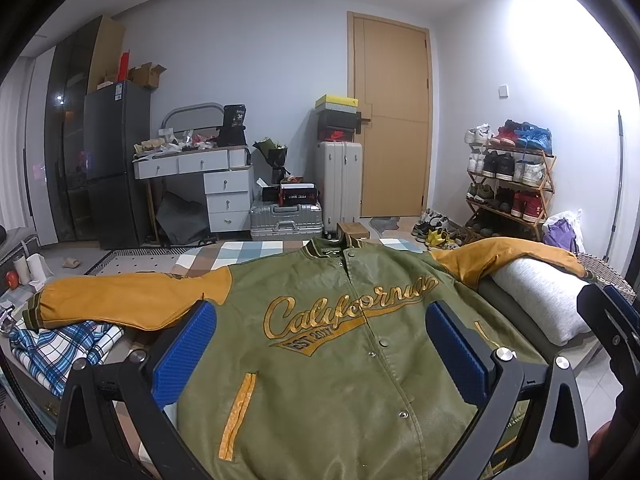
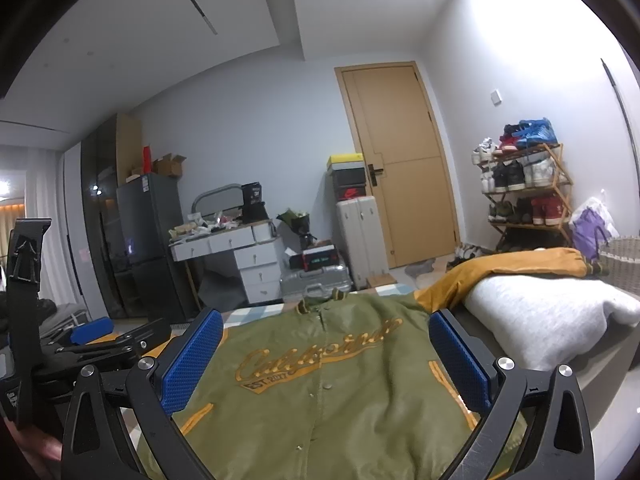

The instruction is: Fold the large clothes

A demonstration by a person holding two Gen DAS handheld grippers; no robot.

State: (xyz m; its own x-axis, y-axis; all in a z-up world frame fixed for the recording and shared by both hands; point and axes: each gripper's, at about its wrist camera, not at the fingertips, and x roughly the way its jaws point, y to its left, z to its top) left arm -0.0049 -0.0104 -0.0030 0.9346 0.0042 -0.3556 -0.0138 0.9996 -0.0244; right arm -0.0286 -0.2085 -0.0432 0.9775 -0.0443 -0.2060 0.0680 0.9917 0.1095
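Note:
A green varsity jacket [image 1: 340, 344] with mustard sleeves and a "California" script lies flat, front up and buttoned. Its left sleeve [image 1: 120, 298] stretches out to the left; its right sleeve [image 1: 504, 258] drapes over a grey folded garment [image 1: 540, 296]. My left gripper [image 1: 320, 344] hovers open above the jacket's chest, with nothing between its blue pads. In the right wrist view the same jacket [image 2: 332, 384] lies below my right gripper [image 2: 326, 360], which is also open and holds nothing. The left gripper [image 2: 92, 332] shows at that view's left side.
A blue plaid cloth [image 1: 60, 348] lies folded at the left under the sleeve. Beyond the work surface stand a fridge [image 1: 116, 160], a white desk [image 1: 200, 176], suitcases [image 1: 340, 184], a wooden door [image 1: 392, 120] and a shoe rack [image 1: 512, 184]. A wicker basket [image 2: 620, 264] sits at the right.

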